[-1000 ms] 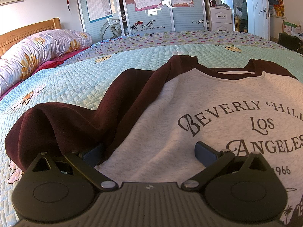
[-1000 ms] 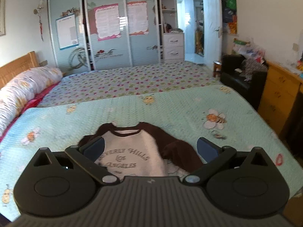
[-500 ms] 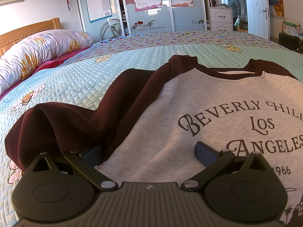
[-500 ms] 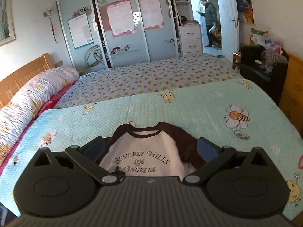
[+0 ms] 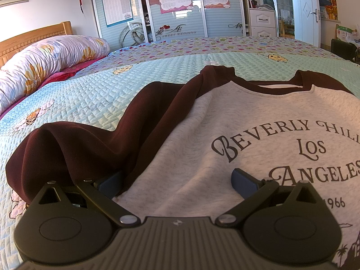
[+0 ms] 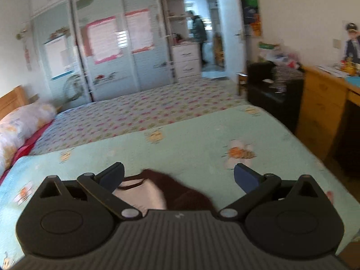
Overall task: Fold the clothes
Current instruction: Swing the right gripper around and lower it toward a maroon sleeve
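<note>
The sweatshirt (image 5: 236, 135) is lying face up on the bed (image 5: 101, 94), grey printed front showing, collar pointing away toward the wardrobe (image 5: 171, 9). Its maroon sleeve (image 5: 90, 144) is lying bunched in loose folds beside the body, not flat. The left gripper (image 5: 177, 180) is sitting low over the lower chest, jaws spread wide and gripping nothing, one finger nosing against the sleeve fabric. The right gripper (image 6: 178, 176) is hovering high above the garment, jaws equally wide and empty; its view is blurring. To fold cleanly, I judge the left should be pinching the sleeve near its cuff, drawing it straight across the chest, while the right is descending to pin the shoulder.
</note>
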Tool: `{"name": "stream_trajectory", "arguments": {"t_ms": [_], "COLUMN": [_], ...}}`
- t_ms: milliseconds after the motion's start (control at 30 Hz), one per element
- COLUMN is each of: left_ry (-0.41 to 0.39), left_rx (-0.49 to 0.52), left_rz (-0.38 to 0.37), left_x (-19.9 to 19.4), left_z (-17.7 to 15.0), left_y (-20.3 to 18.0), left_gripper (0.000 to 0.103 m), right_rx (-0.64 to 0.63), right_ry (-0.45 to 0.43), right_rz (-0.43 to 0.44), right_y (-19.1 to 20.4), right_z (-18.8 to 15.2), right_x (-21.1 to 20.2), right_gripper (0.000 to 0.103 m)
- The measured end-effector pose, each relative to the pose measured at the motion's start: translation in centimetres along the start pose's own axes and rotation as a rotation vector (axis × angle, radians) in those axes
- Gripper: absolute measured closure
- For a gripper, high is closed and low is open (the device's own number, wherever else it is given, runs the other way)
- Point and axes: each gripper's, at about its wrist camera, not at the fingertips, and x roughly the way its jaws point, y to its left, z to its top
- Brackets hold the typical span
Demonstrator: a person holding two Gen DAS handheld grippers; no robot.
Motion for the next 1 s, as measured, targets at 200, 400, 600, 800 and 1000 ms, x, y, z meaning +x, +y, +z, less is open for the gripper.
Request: {"name": "stream_trajectory", "arguments": {"t_ms": [200, 400, 600, 800, 1000], "left_ry": [0.000, 0.000, 0.000, 0.000, 0.000], "left_rx": [0.000, 0.000, 0.000, 0.000, 0.000], "left_rz": [0.000, 0.000, 0.000, 0.000, 0.000], "left_x": [0.0, 0.0, 0.0, 0.0, 0.0], "left_z": [0.0, 0.0, 0.0, 0.0, 0.0], "left_y": [0.0, 0.0, 0.0, 0.0, 0.0], "left_gripper": [0.000, 0.000, 0.000, 0.000, 0.000], "right_rx": [-0.011, 0.037, 0.080, 0.060, -0.032], "right_ry": [0.064, 0.128, 0.074, 0.099, 0.286], "right_rz": [-0.142, -0.269, -0.295, -0.285, -0.088], "right_y": [-3.2, -7.5, -8.4, -7.5, -7.3], "right_z": [0.8, -1.0, -1.8, -1.7, -4.7], "right_x": [2.3, 4.1, 5.5, 8.9, 14.0], "right_gripper": [0.000, 0.001, 0.001, 0.001, 0.001]}}
